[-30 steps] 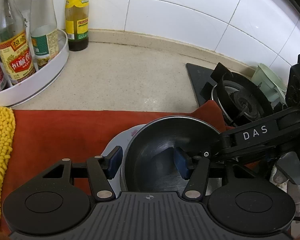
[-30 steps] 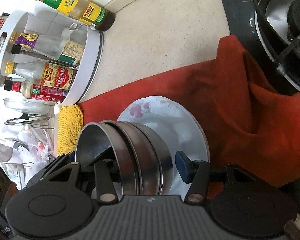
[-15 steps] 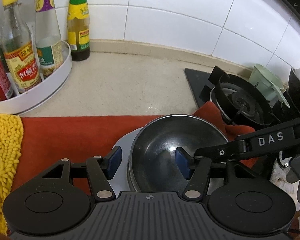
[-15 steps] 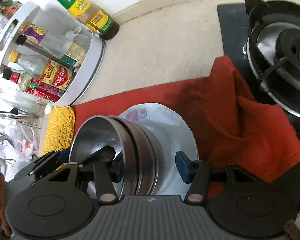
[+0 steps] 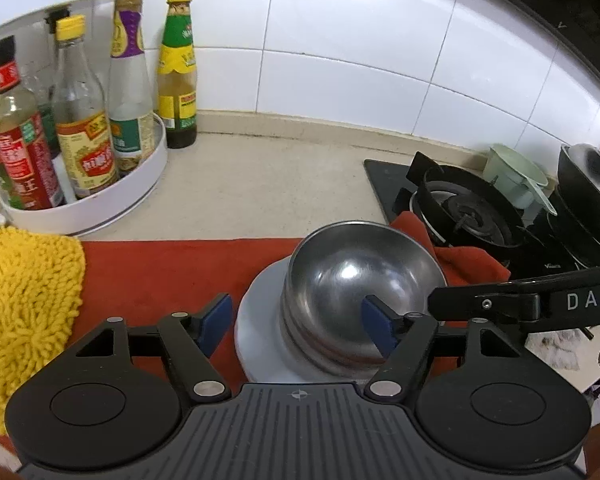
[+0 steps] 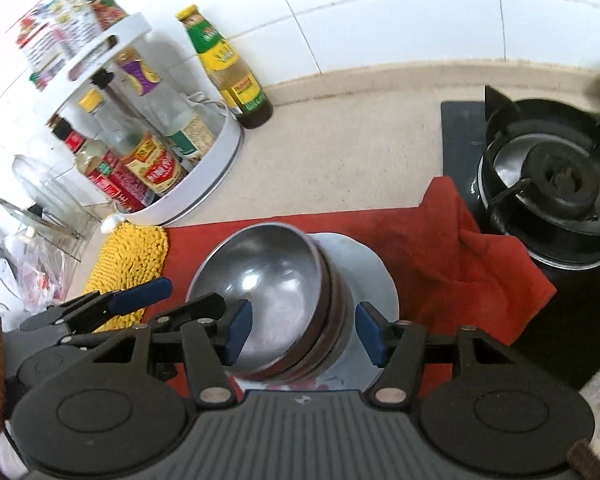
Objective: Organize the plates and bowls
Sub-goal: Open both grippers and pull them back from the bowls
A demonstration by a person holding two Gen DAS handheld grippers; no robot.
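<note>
On a tiled kitchen table, at far left, a white two-tier rack (image 5: 100, 216) holds sauce bottles, with a yellow-labelled bottle (image 5: 177, 76) standing just beside it against the wall. In front of the rack lies a yellow shaggy mitt (image 5: 24, 304), touching the edge of a red cloth (image 5: 160, 272) spread across the table. At the middle of that cloth sits a white plate (image 5: 260, 320), and on it a nested stack of steel bowls (image 5: 360, 280), upright. My left gripper (image 5: 296, 326) hovers over the plate's near side, its jaws opening: one blue pad is clear of the stack on the left, the other sits in front of the top bowl's inside, and I see no pad pressing metal. From the right-hand view, my right gripper (image 6: 304, 334) straddles the near side of the stack, jaws opening too, pads apart from the rims as far as I can tell. Farther right, the cloth's rumpled corner laps against a black gas burner (image 5: 466, 210); beyond it stand a pale green cup (image 5: 512, 176) and a dark pot (image 5: 592, 200).
</note>
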